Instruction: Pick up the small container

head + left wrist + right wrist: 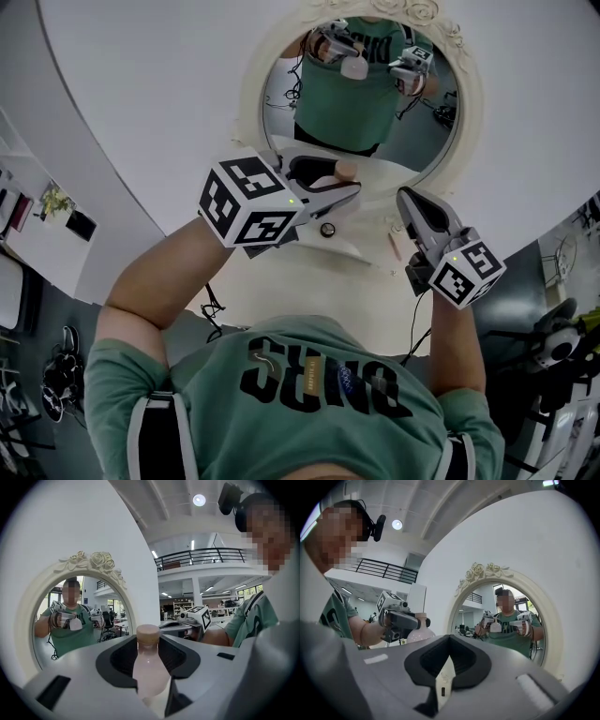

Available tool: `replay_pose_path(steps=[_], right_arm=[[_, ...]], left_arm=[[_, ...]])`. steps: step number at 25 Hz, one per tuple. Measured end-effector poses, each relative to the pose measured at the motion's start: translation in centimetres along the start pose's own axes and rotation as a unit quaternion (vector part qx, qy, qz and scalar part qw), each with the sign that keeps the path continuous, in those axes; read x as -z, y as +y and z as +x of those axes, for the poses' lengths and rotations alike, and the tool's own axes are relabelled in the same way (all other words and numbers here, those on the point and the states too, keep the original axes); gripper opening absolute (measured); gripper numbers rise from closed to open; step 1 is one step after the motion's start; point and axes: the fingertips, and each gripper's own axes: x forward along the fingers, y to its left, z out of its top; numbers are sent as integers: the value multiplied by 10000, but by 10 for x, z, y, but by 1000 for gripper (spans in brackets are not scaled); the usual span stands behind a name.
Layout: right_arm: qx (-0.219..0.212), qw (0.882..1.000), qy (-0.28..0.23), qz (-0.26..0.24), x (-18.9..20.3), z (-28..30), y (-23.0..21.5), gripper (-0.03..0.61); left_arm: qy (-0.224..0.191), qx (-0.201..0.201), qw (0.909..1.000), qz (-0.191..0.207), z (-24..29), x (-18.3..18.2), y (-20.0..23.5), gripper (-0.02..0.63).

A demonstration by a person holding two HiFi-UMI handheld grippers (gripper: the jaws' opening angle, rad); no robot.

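1. Facing an oval mirror in a cream, rose-carved frame (248, 89) on a white wall, both hand-held grippers are held up in front of the person's chest.
2. A small pale-pink plastic bottle with a tan round cap (149, 667) is gripped by the left gripper (328, 187). Its jaws stand partly apart and are pressed against the bottle's sides, and the cap is seen just past the jaw tips.
3. The bottle is carried in the air, clear of the white ledge (281, 272) under the mirror.
4. The right gripper (409, 202) is held just beside the left one. Its jaws are drawn together at the tips and nothing is held between them.
5. Both grippers and the bottle are reflected in the mirror glass.
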Motion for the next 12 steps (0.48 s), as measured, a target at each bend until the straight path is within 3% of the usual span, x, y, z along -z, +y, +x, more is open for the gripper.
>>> replay_pose_path(steps=[12], right_arm=[[16, 9999, -75, -102, -14, -1, 9, 9]], left_arm=[[-47, 19, 9999, 87, -7, -12, -5, 142]])
